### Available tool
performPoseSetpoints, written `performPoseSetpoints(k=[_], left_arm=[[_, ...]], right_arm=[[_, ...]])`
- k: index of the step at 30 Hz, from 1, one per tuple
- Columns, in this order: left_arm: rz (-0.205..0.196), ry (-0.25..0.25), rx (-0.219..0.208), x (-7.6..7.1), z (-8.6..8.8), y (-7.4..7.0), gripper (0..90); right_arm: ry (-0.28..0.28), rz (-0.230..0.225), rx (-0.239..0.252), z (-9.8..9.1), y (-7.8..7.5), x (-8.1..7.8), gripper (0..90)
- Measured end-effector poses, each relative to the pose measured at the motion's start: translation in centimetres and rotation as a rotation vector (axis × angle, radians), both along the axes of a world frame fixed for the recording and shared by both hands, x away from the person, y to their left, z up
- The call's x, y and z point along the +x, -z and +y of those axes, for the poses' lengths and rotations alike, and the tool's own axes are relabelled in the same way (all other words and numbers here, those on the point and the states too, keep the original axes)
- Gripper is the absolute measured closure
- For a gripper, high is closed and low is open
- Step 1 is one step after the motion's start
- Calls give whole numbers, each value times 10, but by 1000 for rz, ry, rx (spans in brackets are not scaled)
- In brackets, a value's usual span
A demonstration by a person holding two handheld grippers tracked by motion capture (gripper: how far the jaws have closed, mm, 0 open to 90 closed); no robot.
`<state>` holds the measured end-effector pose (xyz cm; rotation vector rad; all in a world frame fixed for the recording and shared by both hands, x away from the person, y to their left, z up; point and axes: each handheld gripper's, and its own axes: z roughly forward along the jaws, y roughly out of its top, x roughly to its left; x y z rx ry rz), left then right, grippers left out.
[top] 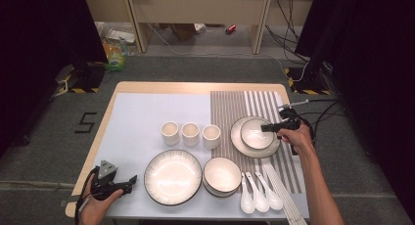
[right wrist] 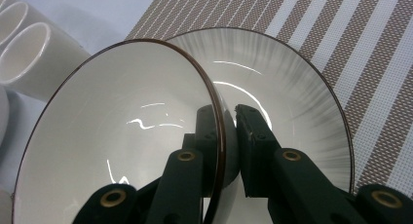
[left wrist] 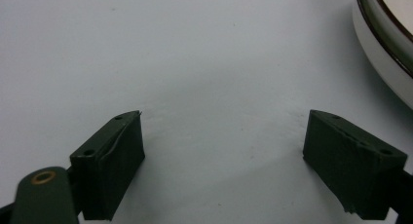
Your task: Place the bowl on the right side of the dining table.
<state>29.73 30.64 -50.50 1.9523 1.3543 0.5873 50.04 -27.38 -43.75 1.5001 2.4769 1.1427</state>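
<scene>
A white bowl with a dark rim (top: 255,132) (right wrist: 122,136) hangs just over a white plate (top: 237,137) (right wrist: 292,83) on the striped mat. My right gripper (top: 266,128) (right wrist: 225,118) is shut on the bowl's rim, one jaw inside and one outside. The bowl is tilted in the right gripper view. My left gripper (top: 131,180) (left wrist: 224,151) rests near the table's front left corner, open, with bare white table between its jaws.
Three white cups (top: 190,133) stand in a row mid-table. In front of them lie a large plate (top: 172,176), also seen at the edge as the large plate (left wrist: 384,39), a second bowl (top: 221,175), three spoons (top: 259,193) and chopsticks (top: 286,198). The striped mat (top: 230,105) covers the right side.
</scene>
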Motion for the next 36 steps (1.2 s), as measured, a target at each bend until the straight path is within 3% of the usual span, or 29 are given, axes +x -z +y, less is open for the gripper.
performPoseSetpoints(k=[28,36], left_arm=[[-8,-5,2,0,0,0,139],[-3,-3,1,0,0,0,139]], right_arm=[[58,64,41,-7,13,13,802],[76,44,57,-8,8,12,745]])
